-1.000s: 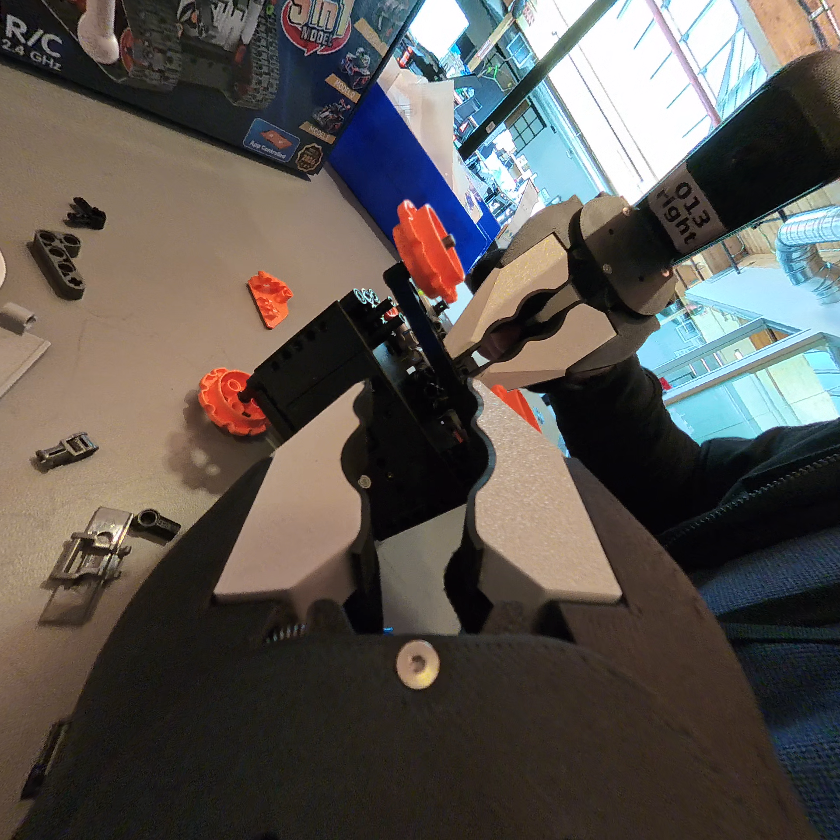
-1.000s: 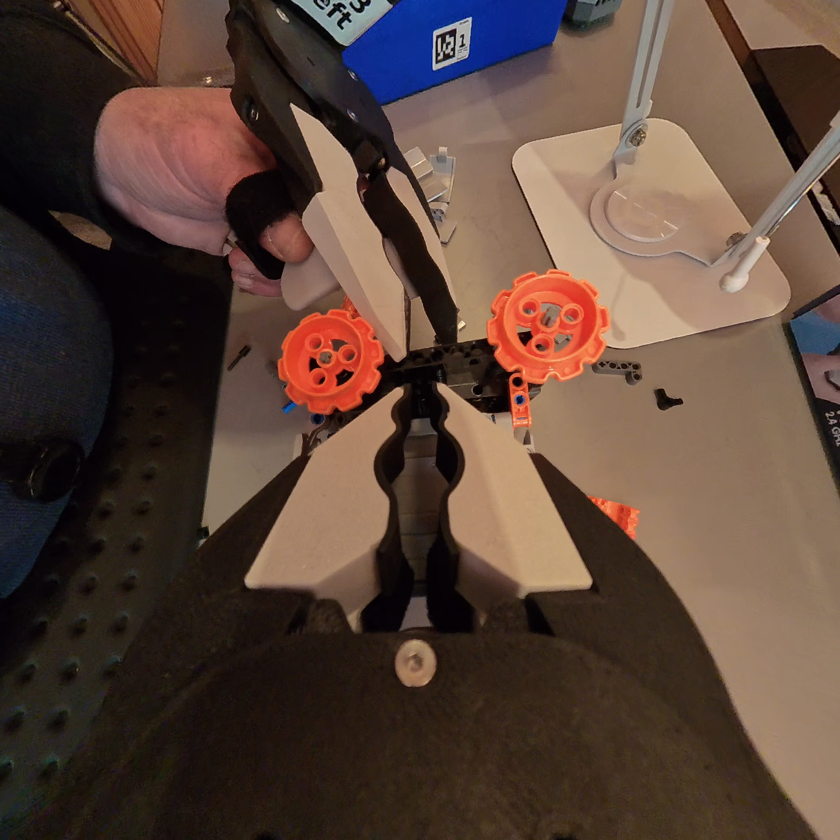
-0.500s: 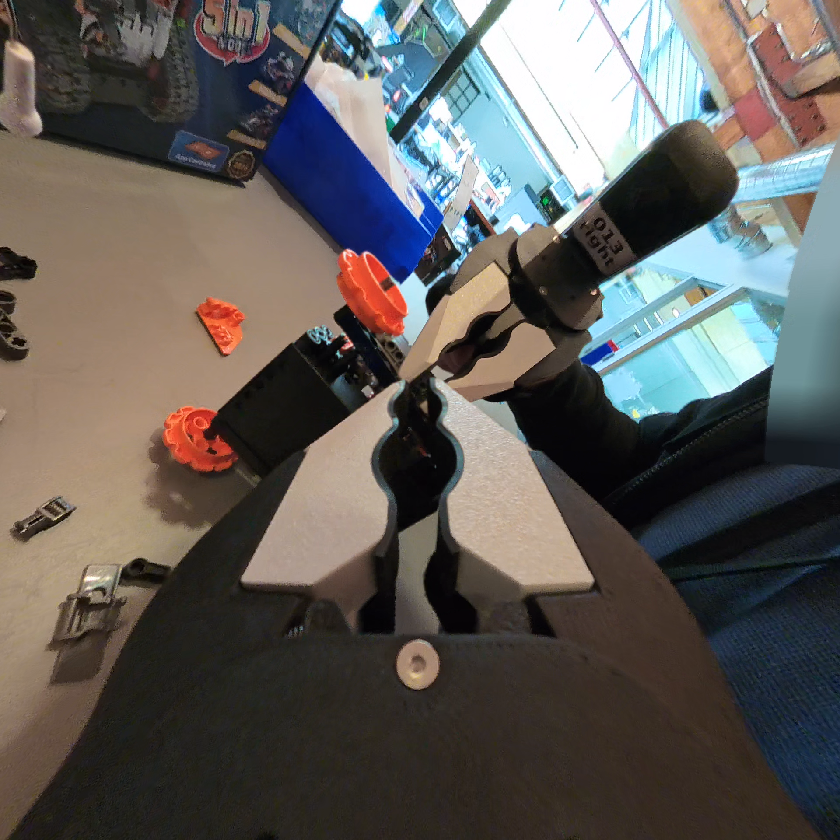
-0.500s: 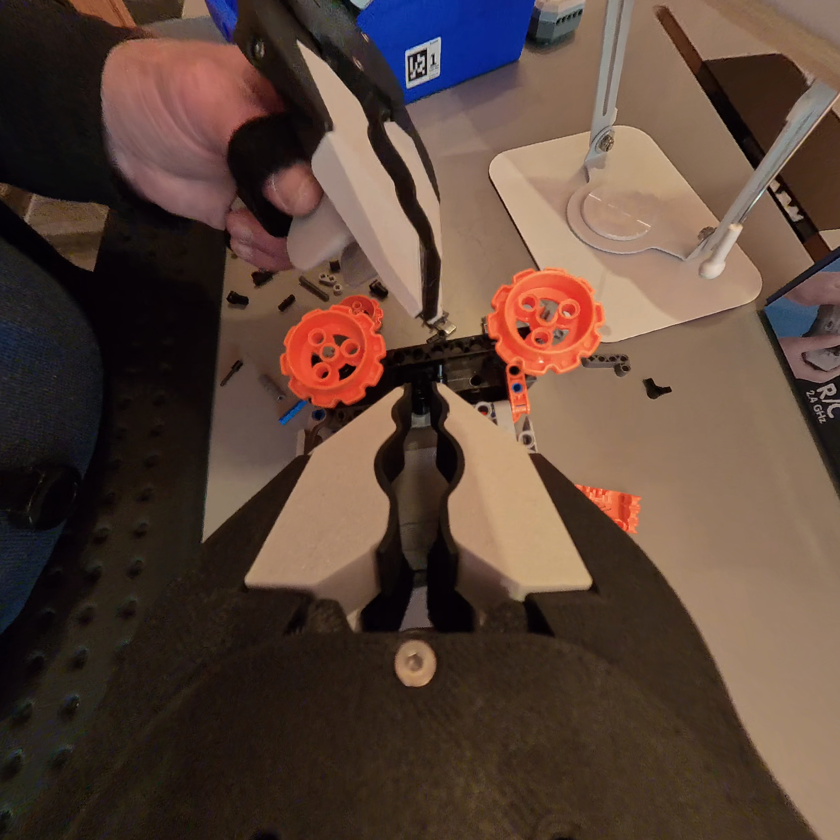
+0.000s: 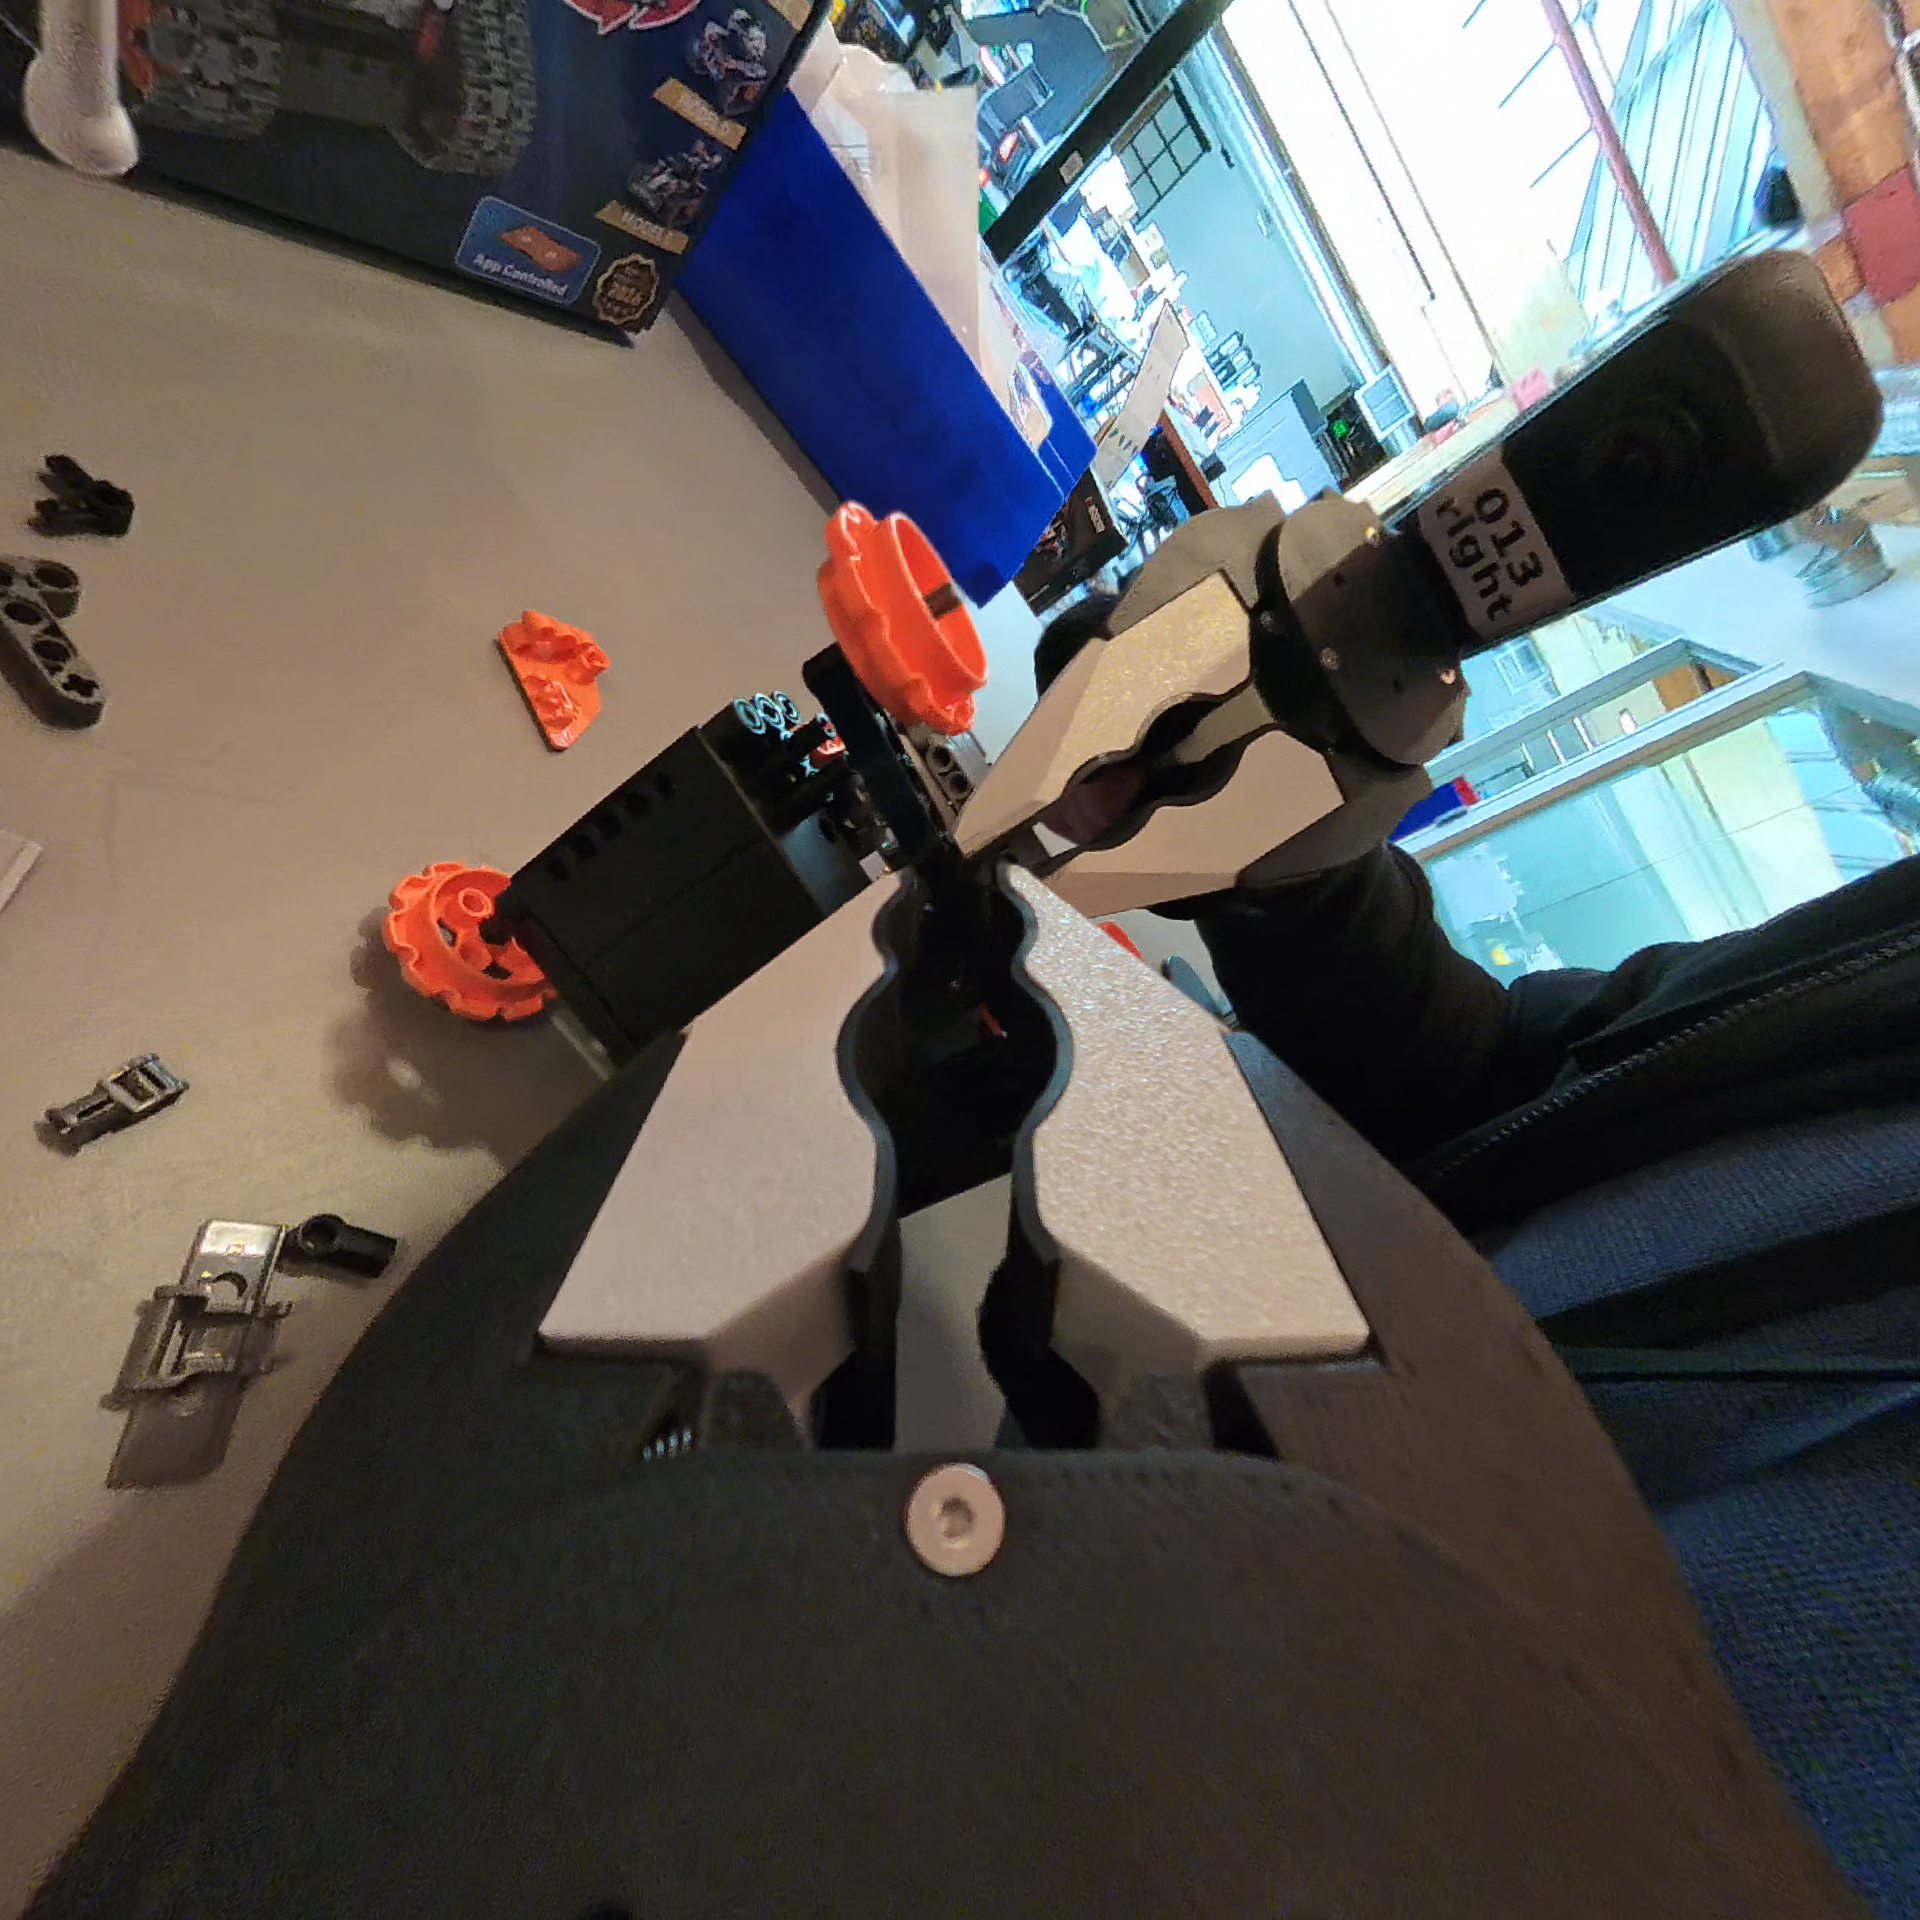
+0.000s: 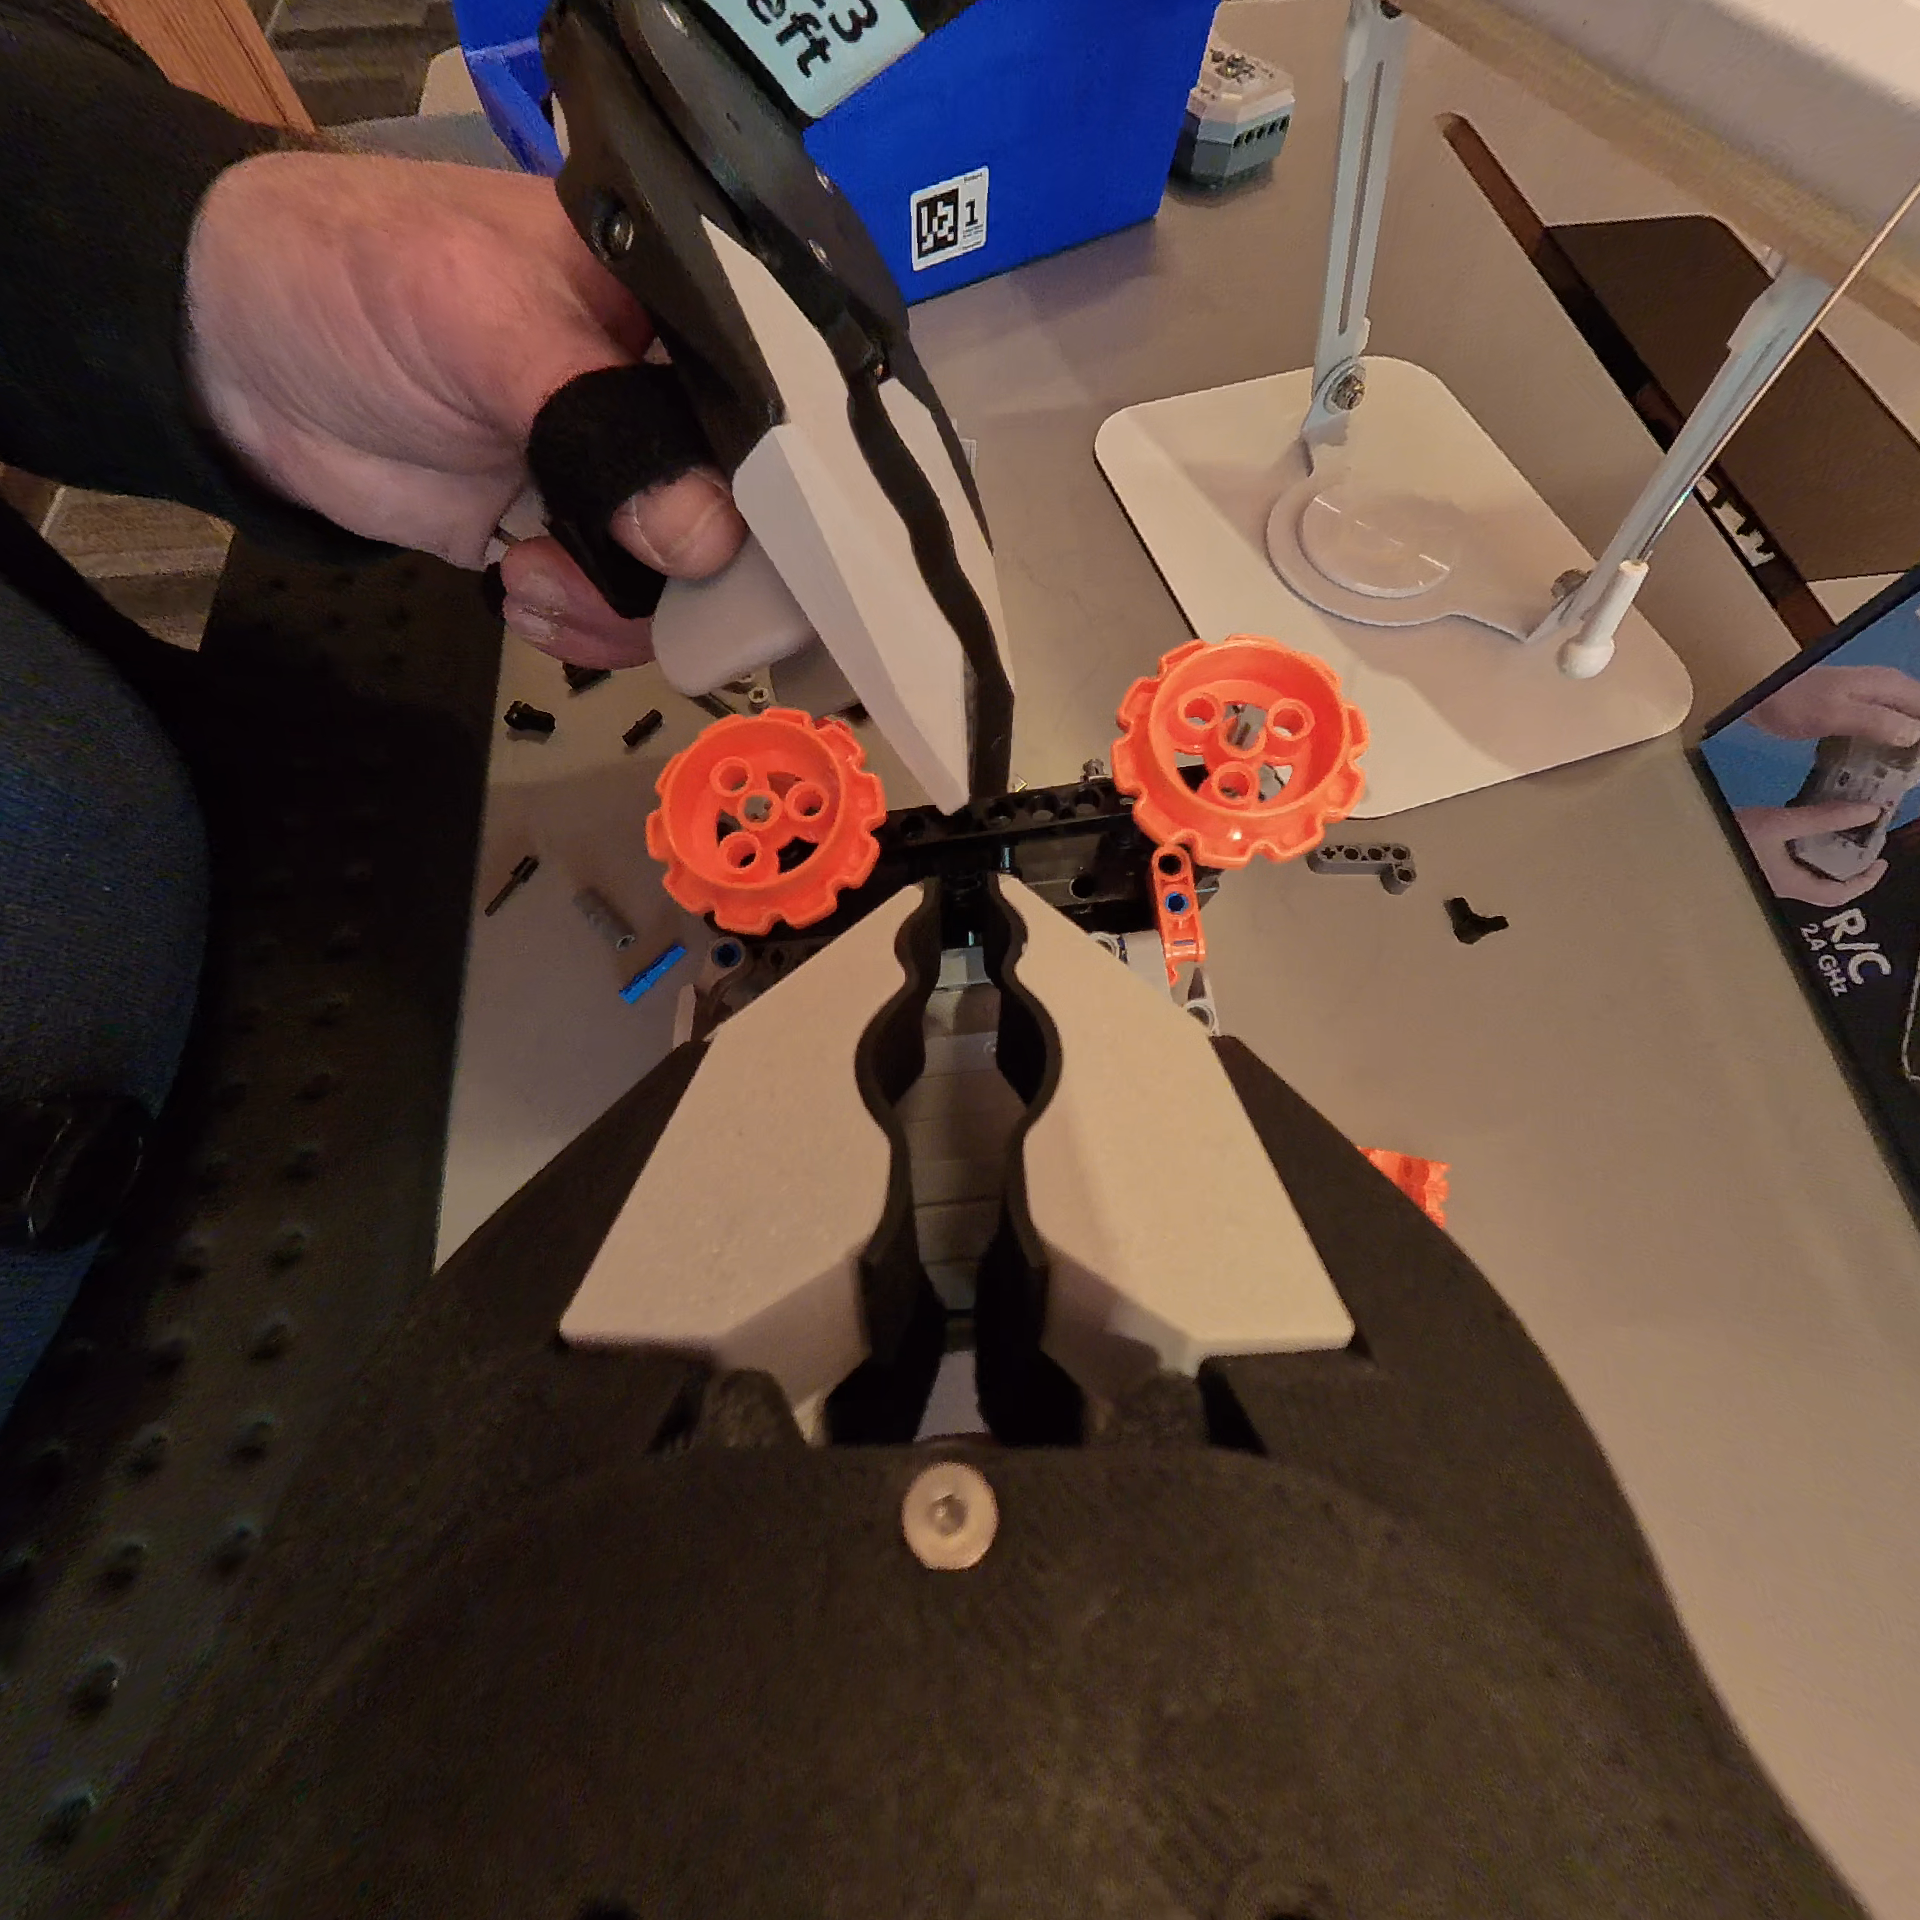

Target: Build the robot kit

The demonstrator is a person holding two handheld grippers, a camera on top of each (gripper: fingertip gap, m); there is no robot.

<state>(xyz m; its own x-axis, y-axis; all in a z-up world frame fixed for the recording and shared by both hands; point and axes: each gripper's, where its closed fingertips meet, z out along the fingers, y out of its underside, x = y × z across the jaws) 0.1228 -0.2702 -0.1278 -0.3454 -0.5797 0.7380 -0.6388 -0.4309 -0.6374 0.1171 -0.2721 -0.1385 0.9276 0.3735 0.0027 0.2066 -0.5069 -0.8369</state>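
A black brick-built model (image 5: 665, 914) with two orange toothed wheels (image 6: 764, 816) (image 6: 1236, 748) rests tilted on the grey table. My left gripper (image 5: 951, 883) is shut on the thin black beam (image 5: 883, 769) at the model's near end. In the right wrist view it comes down from above (image 6: 977, 800), held by a person's hand (image 6: 395, 364). My right gripper (image 6: 961, 883) is shut on the same black beam (image 6: 1049, 810), midway between the wheels. In the left wrist view the right gripper (image 5: 997, 836) meets the beam from the right, its tips almost touching mine.
Loose parts lie about: an orange piece (image 5: 551, 675), grey beams (image 5: 47, 644), small black and grey bits (image 5: 208, 1330) (image 6: 603, 914). A blue bin (image 6: 1018, 135) and a printed box (image 5: 416, 125) stand behind. A white stand base (image 6: 1392, 582) lies beyond the right wheel. Only a small space, under 4 cm, lies between the two pairs of fingers. Left tips and right tips are each some 15 cm from the orange piece (image 5: 551, 675).
My left gripper went from wide open around the model's body to shut on the beam at its end. The right gripper kept its hold.
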